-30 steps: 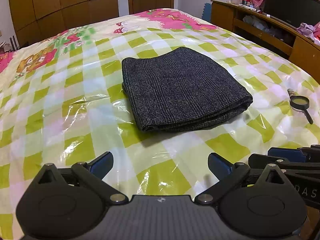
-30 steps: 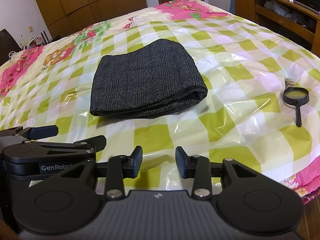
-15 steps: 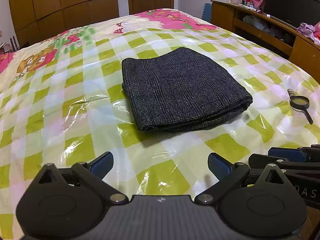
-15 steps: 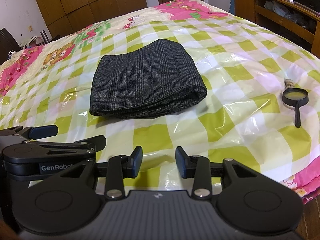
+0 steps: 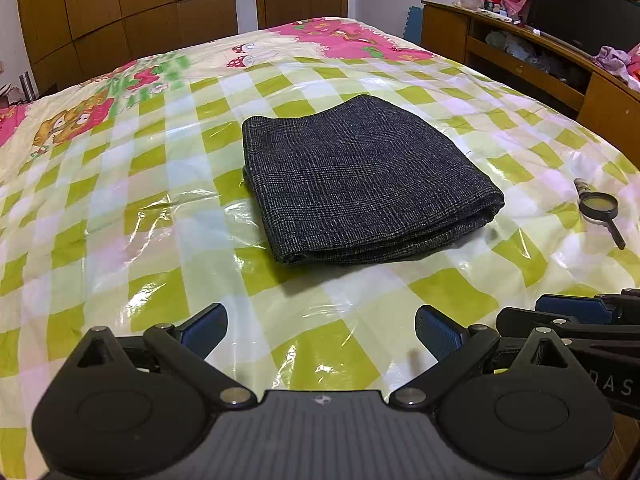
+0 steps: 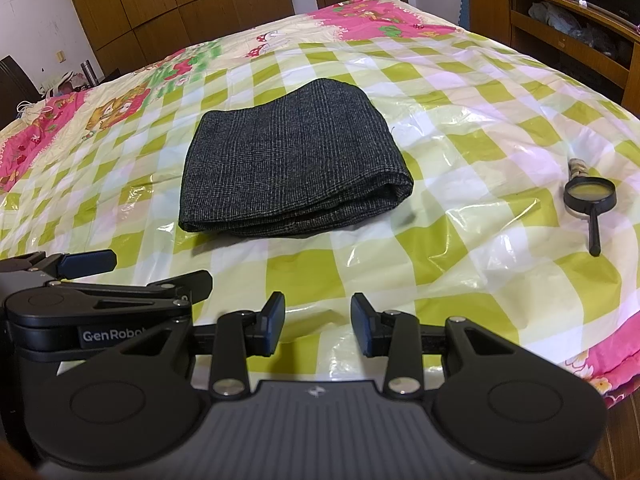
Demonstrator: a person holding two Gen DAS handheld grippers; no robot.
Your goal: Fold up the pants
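Bed: fills the ground ahead of and under both grippers, spread with a glossy plastic sheet in green and white checks; a pink cartoon print runs along its far end and side.
Wardrobe: brown wooden doors well beyond the bed, up and to the left of the left gripper's line.
Shelf unit: wooden, far off to the right of both grippers, cluttered with cloth and small items too small to name.
Pants: dark grey checked fabric, already folded into a thick flat rectangle, lying on the sheet ahead of both grippers and apart from them; the rounded fold faces right, the layered edges face the grippers.
Left gripper: low over the near edge of the bed, blue-padded jaws spread wide, only bare sheet between them.
Right gripper: just beside the left one, on its right; jaws parted with a narrower gap, pinching nothing.
Magnifying glass: black-rimmed, flat on the sheet ahead and to the right of the right gripper, handle pointing back toward it, well apart from the pants.
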